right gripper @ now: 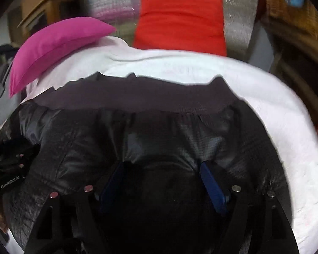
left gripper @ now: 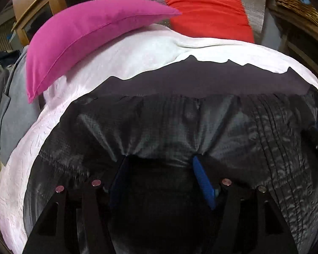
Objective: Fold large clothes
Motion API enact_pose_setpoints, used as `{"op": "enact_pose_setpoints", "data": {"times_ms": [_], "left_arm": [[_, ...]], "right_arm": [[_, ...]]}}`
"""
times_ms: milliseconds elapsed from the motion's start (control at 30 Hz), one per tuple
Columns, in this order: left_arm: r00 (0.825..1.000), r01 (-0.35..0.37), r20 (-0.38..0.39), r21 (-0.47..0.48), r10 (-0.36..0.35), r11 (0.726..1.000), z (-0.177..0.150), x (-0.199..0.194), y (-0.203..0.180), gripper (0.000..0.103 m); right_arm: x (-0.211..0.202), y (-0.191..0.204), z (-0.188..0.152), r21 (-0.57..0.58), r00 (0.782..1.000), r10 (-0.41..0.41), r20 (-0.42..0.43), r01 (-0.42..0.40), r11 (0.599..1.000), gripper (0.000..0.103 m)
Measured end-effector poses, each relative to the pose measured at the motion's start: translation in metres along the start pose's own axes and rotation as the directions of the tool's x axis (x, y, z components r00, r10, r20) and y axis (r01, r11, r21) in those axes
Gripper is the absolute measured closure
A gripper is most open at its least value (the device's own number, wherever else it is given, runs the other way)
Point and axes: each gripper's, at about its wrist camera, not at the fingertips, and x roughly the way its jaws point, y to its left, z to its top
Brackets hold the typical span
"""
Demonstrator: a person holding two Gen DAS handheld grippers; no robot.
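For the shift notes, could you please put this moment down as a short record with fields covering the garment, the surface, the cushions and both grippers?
garment: black jacket, shiny quilted fabric, ribbed hem band on its far edge
surface: white cover lying under the jacket
cushions: magenta cushion far left, resting on the cover; red cushion behind it
left gripper: jaws apart, fingertips against bunched jacket fabric
right gripper: jaws apart, fingertips against the jacket
background: wicker basket at upper right
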Motion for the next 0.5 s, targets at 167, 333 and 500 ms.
{"op": "enact_pose_setpoints", "data": {"times_ms": [167, 333, 500], "left_arm": [[0.999, -0.037, 0.021, 0.026, 0.036, 0.999, 0.0, 0.008, -0.009, 0.035], [0.998, 0.05, 0.028, -0.081, -0.048, 0.995, 0.0, -0.035, 0.022, 0.036], [0.988, 0.042, 0.155, -0.173, -0.015, 0.984, -0.035, -0.094, 0.068, 0.036]], "right_arm": [[0.01, 0.0, 0.001, 0.006, 1.0, -0.021, 0.02, 0.021, 1.0, 0.025], [-0.033, -0.006, 0.007, 0.059, 0.999, 0.007, 0.034, -0.009, 0.998, 0.025], [-0.104, 0.004, -0.021, 0.052, 0.985, 0.073, 0.157, -0.082, 0.995, 0.02]]}}
